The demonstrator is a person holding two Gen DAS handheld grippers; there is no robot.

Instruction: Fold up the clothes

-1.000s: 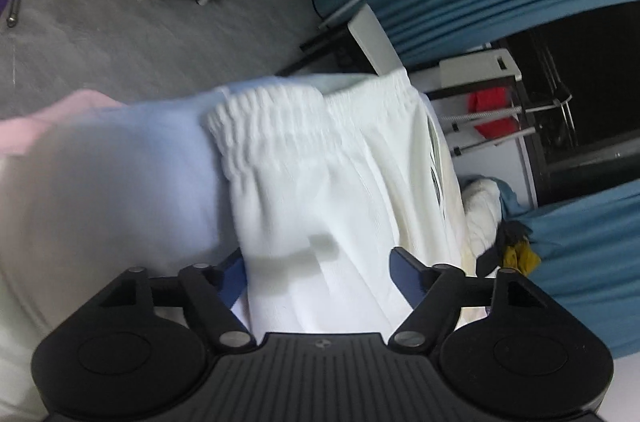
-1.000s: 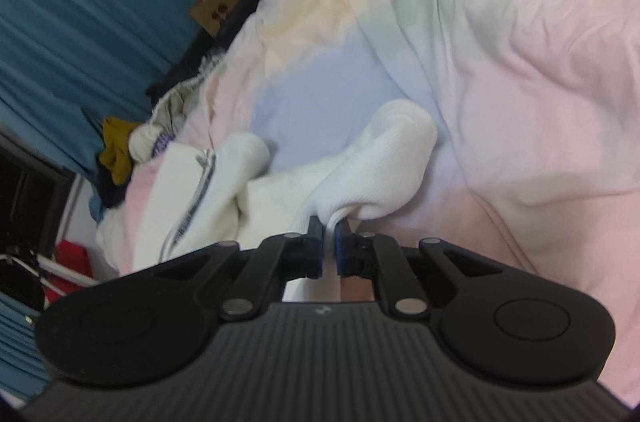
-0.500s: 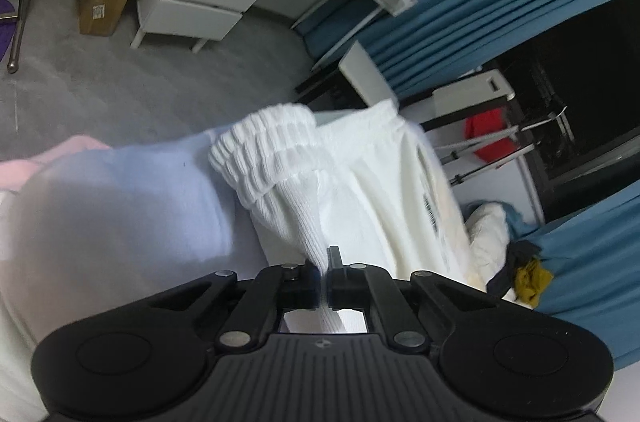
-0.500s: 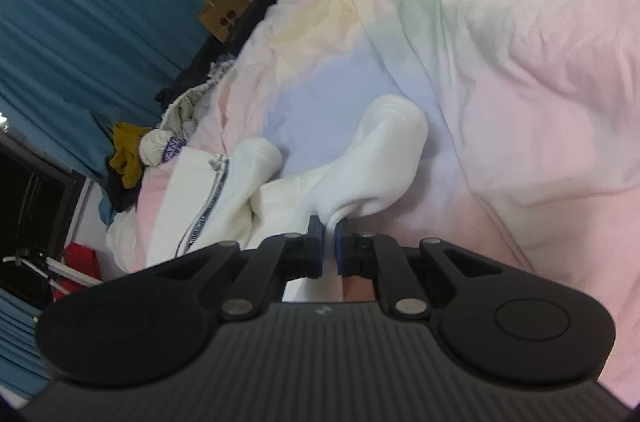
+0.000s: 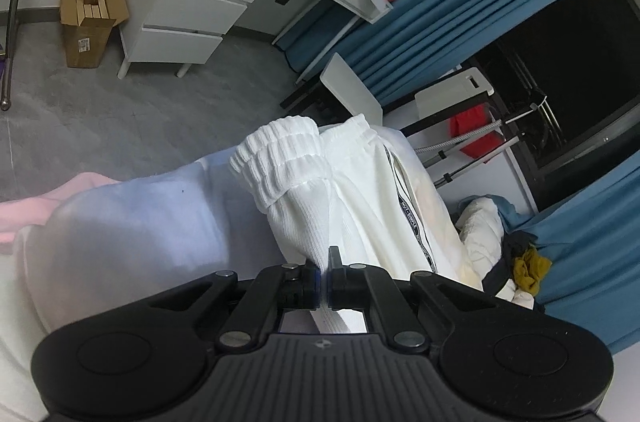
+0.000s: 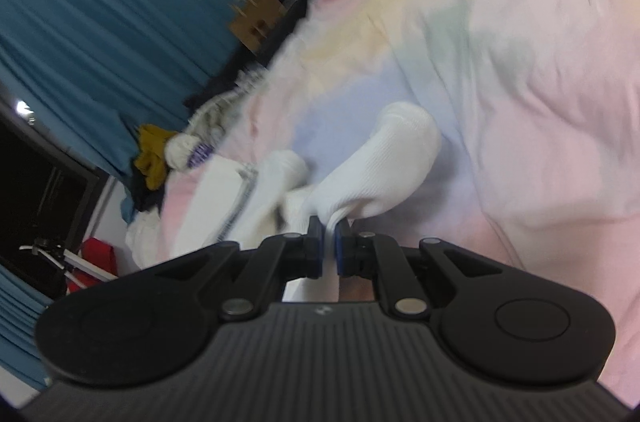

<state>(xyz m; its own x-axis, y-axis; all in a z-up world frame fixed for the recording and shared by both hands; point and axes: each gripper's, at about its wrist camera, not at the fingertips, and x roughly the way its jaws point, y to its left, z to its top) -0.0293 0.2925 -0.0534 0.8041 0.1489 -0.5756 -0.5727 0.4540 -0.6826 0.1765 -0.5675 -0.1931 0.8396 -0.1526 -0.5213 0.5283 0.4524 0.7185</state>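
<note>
Lower centre of both views | left tongs (image 5: 324,272) and right tongs (image 6: 327,242) each clenched on white trousers (image 5: 360,190) | advice: lift evenly, keep waistband (image 5: 280,158) taut above the bed (image 6: 520,62).

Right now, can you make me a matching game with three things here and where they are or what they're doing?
Things:
1. left claw
2. cardboard box
3. red cloth

Places or states:
A. standing open on the grey floor beside the white drawers
B. hanging on a metal rack by the dark window
C. shut on the white trousers

Pairs: 1-C, 2-A, 3-B
</note>
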